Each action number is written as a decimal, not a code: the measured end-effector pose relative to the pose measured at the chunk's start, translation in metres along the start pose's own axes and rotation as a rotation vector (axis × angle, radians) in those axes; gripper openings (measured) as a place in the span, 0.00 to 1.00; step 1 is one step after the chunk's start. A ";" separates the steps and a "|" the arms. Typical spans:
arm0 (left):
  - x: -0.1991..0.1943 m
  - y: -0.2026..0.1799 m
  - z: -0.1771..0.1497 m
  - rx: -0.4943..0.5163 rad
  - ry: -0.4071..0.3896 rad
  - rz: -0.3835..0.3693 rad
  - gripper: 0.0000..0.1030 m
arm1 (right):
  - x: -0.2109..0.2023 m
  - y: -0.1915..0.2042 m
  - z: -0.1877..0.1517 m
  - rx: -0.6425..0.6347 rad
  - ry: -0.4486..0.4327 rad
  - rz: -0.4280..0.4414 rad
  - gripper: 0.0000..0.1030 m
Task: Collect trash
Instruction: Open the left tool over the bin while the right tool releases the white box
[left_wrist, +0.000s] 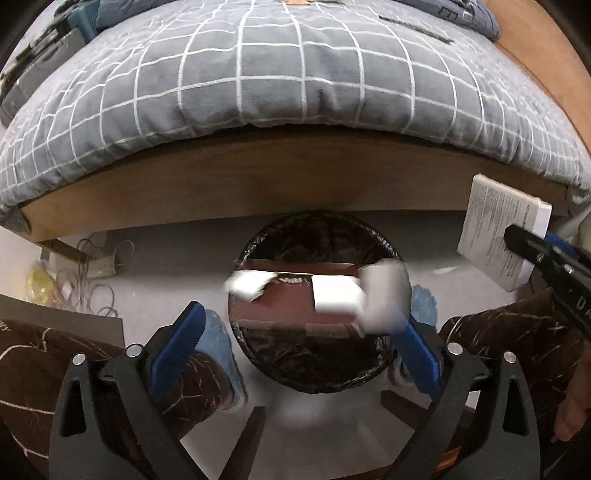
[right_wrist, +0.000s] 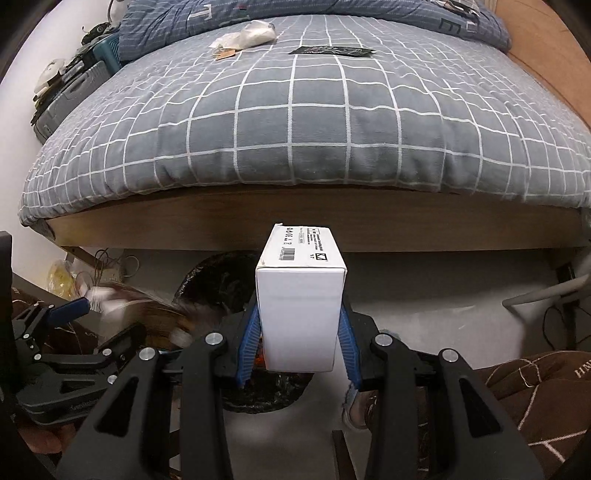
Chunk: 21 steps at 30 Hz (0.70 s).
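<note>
A round bin with a black liner (left_wrist: 314, 373) stands on the floor by the bed. A blurred brown-and-white flat carton (left_wrist: 295, 299) is over its mouth, between the wide-open blue fingers of my left gripper (left_wrist: 299, 332), which grip nothing. My right gripper (right_wrist: 299, 343) is shut on a white box (right_wrist: 301, 306) with a printed label; the box also shows at the right of the left wrist view (left_wrist: 498, 236). The bin sits partly behind that box (right_wrist: 214, 280). A clear plastic wrapper (right_wrist: 247, 35) and a black packet (right_wrist: 332, 50) lie on the far bed.
The bed has a grey checked quilt (right_wrist: 295, 122) and a wooden frame (left_wrist: 258, 184). Cables and a yellow bag (left_wrist: 48, 284) lie under its left corner. The person's brown trouser legs and blue slippers (left_wrist: 221, 354) flank the bin. A suitcase (right_wrist: 62, 99) stands at left.
</note>
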<state>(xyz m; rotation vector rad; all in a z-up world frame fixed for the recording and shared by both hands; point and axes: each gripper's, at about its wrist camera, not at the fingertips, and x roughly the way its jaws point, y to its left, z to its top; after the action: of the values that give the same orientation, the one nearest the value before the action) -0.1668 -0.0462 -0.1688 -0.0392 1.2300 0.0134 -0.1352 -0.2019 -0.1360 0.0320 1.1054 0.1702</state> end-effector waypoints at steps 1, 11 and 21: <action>-0.001 0.004 0.001 -0.008 -0.007 -0.003 0.94 | 0.000 0.003 0.001 -0.004 0.000 0.002 0.36; -0.027 0.046 0.011 -0.073 -0.088 0.000 0.94 | 0.001 0.049 0.009 -0.064 -0.011 0.055 0.36; -0.033 0.078 0.010 -0.132 -0.092 -0.010 0.94 | 0.009 0.089 0.010 -0.110 0.004 0.082 0.36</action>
<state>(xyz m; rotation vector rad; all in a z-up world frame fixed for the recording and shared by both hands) -0.1708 0.0324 -0.1358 -0.1584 1.1357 0.0866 -0.1326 -0.1117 -0.1298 -0.0216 1.0980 0.3048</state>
